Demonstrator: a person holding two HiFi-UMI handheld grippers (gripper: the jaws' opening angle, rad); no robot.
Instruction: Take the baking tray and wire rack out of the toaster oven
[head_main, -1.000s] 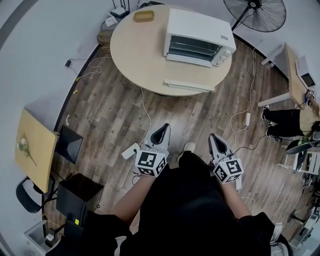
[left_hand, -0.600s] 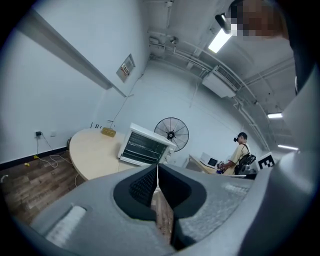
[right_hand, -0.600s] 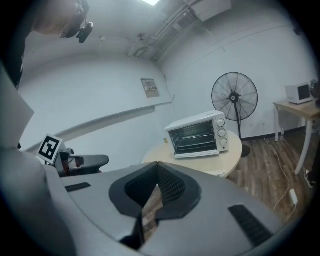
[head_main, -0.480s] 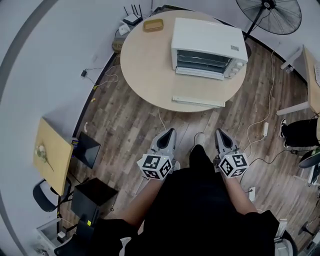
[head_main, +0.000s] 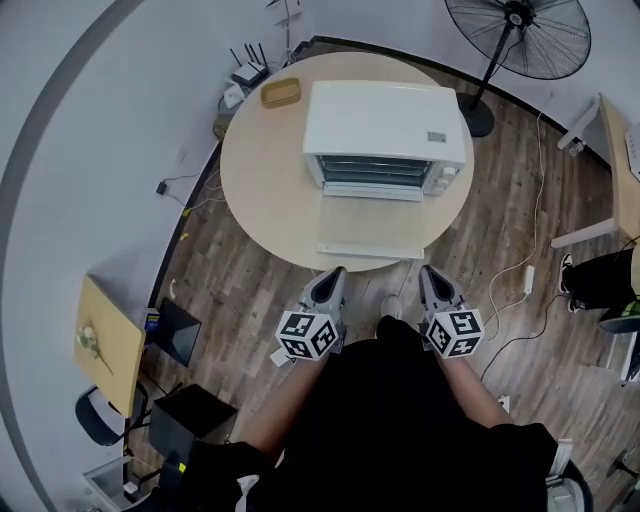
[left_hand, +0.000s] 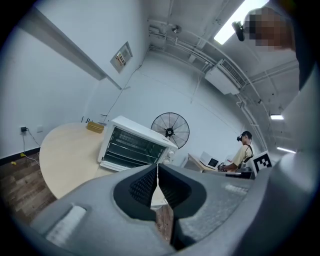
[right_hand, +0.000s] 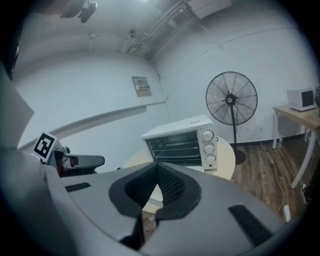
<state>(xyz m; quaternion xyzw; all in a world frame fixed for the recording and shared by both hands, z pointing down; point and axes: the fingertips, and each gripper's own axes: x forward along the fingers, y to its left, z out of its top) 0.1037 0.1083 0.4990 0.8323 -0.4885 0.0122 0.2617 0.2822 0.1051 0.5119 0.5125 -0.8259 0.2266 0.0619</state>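
Note:
A white toaster oven (head_main: 385, 130) stands on the round table (head_main: 260, 160) with its glass door (head_main: 370, 235) folded down flat toward me. Dark wire bars of the rack (head_main: 375, 172) show inside the cavity; I cannot tell the baking tray apart from them. My left gripper (head_main: 330, 280) and right gripper (head_main: 432, 277) hang side by side just short of the table's near edge, both shut and empty. The oven (left_hand: 132, 145) lies ahead of the left gripper (left_hand: 156, 172) in its view. In the right gripper view the oven (right_hand: 182, 140) sits beyond the right gripper (right_hand: 156, 170).
A tan dish (head_main: 281, 93) sits at the table's far left. A standing fan (head_main: 520, 35) is behind the table. Cables and a power strip (head_main: 527, 280) lie on the wood floor. A person's legs (head_main: 600, 280) show at the right, a small wooden table (head_main: 105, 340) at the left.
I have walked toward the table: the oven has grown and come nearer in the head view. Both grippers, still shut, have moved from open floor up to the table's near edge.

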